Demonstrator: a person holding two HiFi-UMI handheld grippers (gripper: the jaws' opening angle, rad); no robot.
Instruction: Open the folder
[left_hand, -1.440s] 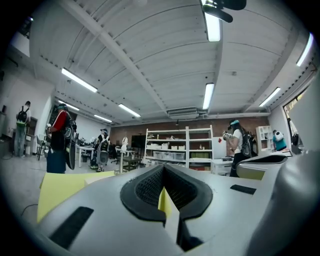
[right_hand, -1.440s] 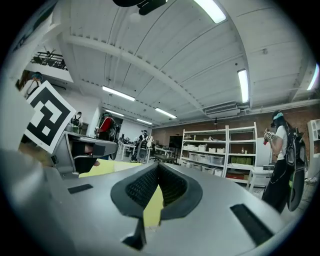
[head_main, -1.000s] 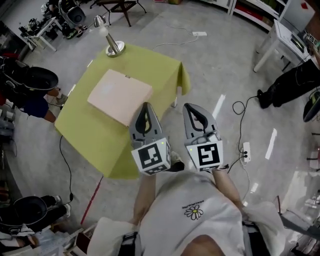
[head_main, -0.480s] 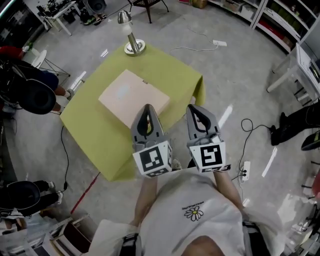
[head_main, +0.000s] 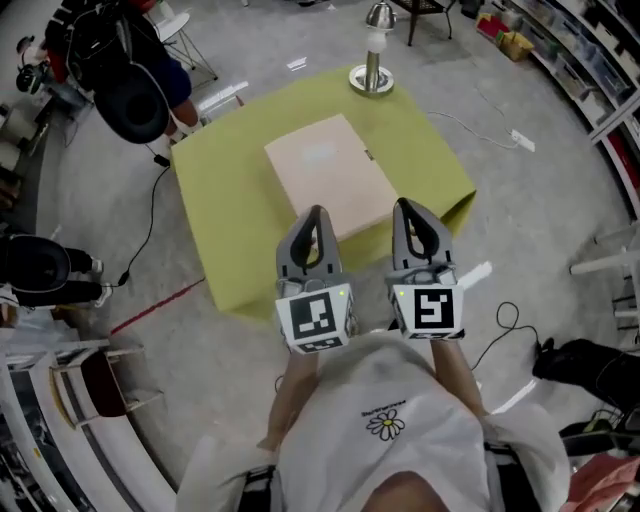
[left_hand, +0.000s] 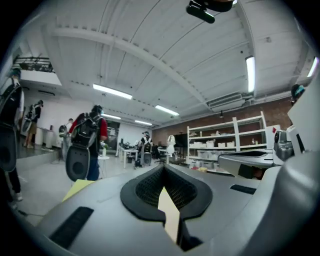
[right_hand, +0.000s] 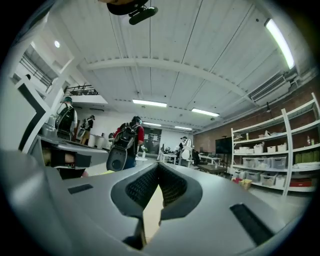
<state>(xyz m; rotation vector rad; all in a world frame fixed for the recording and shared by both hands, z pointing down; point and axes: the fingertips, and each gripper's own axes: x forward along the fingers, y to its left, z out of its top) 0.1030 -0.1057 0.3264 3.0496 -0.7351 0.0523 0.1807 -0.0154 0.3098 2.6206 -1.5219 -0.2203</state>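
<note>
A closed beige folder (head_main: 328, 173) lies flat in the middle of a table under a yellow-green cloth (head_main: 225, 215). In the head view my left gripper (head_main: 318, 214) and right gripper (head_main: 412, 206) are held side by side in front of the person's chest, pointing level toward the folder's near edge, short of it and above the cloth. Both are shut with nothing between the jaws. In the left gripper view the left gripper (left_hand: 164, 168) shows jaws meeting at the tip, with a beige sliver of folder (left_hand: 169, 212) behind them. The right gripper (right_hand: 158, 165) looks the same in its own view.
A silver desk lamp (head_main: 375, 58) stands at the table's far edge. A person with a black backpack (head_main: 130, 95) is beyond the table's far left corner. A power strip and cable (head_main: 522, 140) lie on the floor to the right, and chairs (head_main: 35, 265) stand at the left.
The head view has swung round, so the table and folder slid from the upper left to straight ahead. Both grippers moved together with the person, still shut, and now face the folder's near edge.
</note>
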